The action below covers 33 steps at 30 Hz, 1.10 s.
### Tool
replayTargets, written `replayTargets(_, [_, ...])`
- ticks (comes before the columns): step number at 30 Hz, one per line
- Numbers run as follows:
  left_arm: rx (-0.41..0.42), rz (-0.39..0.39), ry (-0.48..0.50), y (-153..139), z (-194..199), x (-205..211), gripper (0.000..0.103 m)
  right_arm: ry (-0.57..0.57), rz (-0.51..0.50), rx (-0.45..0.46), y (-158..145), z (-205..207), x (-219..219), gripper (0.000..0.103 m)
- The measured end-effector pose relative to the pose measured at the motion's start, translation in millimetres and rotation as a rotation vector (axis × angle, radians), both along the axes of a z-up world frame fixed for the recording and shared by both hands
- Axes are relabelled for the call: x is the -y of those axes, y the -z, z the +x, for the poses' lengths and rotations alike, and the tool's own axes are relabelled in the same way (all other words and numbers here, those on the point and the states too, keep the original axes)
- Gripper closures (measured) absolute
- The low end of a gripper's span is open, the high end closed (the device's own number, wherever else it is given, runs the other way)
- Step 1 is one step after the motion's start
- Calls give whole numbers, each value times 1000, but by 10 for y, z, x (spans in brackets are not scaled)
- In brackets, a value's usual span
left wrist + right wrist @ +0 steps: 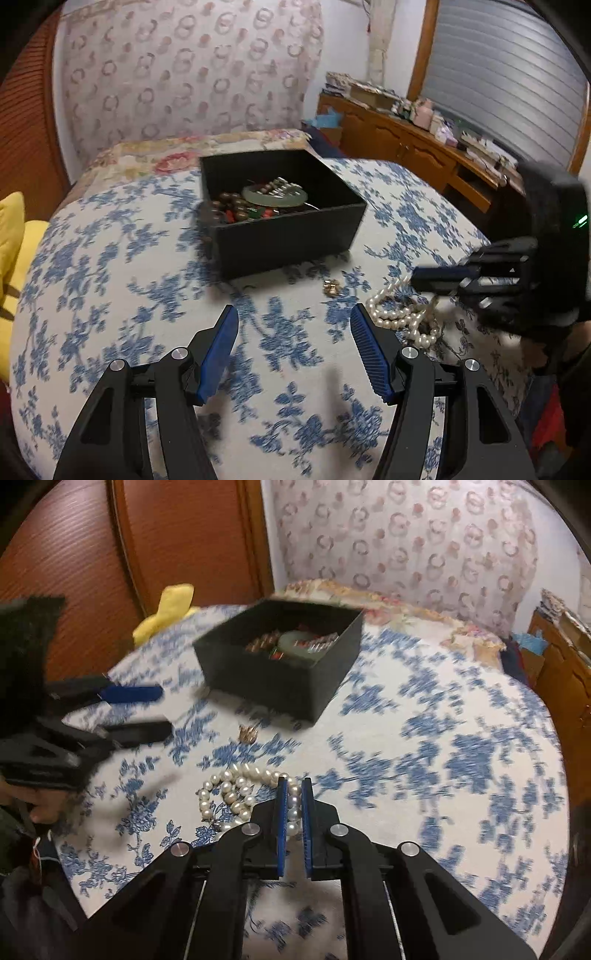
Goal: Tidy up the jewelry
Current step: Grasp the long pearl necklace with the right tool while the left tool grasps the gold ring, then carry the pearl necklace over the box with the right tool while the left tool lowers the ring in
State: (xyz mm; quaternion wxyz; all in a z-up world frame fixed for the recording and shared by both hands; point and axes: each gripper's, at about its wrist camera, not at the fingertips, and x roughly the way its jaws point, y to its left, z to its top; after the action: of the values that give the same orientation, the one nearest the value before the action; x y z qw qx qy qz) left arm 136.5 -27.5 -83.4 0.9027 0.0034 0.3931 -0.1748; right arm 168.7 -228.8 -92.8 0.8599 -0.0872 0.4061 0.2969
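Glossy pearl necklace (236, 786), matt black box (280, 206)

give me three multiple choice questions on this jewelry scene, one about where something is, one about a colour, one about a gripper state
1. Where does the small gold piece lie?
A. inside the black box
B. on the bedspread between box and pearls
C. on the wooden dresser

2. What colour are the pads on the gripper fingers?
A. blue
B. red
C. white

3. What is the right gripper doing?
A. wide open above the box
B. closed on a strand of pearls
C. holding the yellow cloth

Answers:
1 B, it sits on the floral bedspread in front of the black box, near the pearl necklace.
2 A, both views show blue pads.
3 B, pearls sit between its narrowed fingers; the left gripper is open.
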Motion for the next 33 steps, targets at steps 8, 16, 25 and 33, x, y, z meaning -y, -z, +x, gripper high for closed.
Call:
replayTargets(8, [-57,34,75,106,221,282,54,36,58,128,-469,-163,247,95])
replayTargets(16, [-104,30,104,214,405,383,67,40,75,183,-724,-210,281,95])
replayTargets(25, [-76,79,102,237,472,484,89,40,78,207,-829,-227,272,95])
replayTargets(33, [-13,44,93,-6,389,413,95,22,91,263,-1085,-278,206,95])
